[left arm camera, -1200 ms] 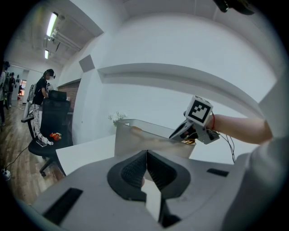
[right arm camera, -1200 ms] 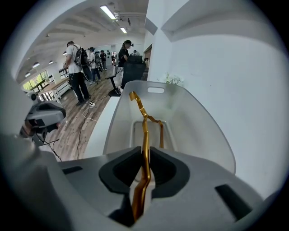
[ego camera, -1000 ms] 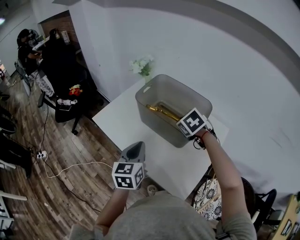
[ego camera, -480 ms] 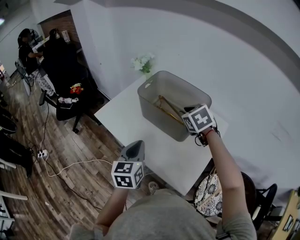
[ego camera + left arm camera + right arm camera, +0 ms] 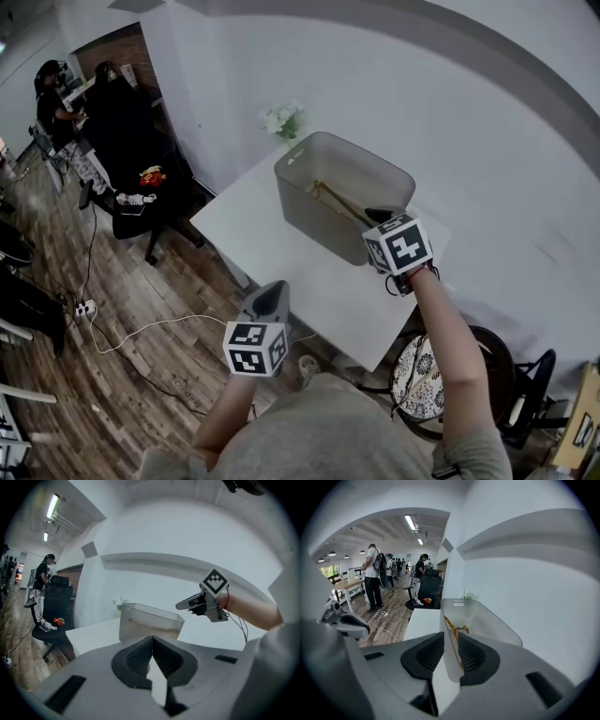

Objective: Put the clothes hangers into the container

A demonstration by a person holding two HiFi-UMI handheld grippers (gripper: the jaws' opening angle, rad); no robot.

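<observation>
A grey translucent container (image 5: 309, 216) stands on the white table (image 5: 253, 239), with gold clothes hangers (image 5: 330, 198) lying inside it. My right gripper (image 5: 380, 217) hovers just outside the container's near right rim, open and holding nothing. In the right gripper view, the right gripper (image 5: 450, 637) looks along the container (image 5: 487, 620) at the hangers (image 5: 454, 630). My left gripper (image 5: 269, 298) is held off the table's near edge, shut and empty. The left gripper view shows the left gripper (image 5: 152, 639), the container (image 5: 150, 623) and the right gripper (image 5: 180, 605) beside the rim.
A small white flower bunch (image 5: 281, 119) sits at the table's far corner by the wall. A black office chair (image 5: 131, 202) and people stand to the left on the wood floor. A white cable (image 5: 141, 333) runs across the floor. A patterned seat (image 5: 422, 384) is under the table's right end.
My right gripper has drawn back from over the container's inside to just outside its near right rim. The left gripper has stayed where it was.
</observation>
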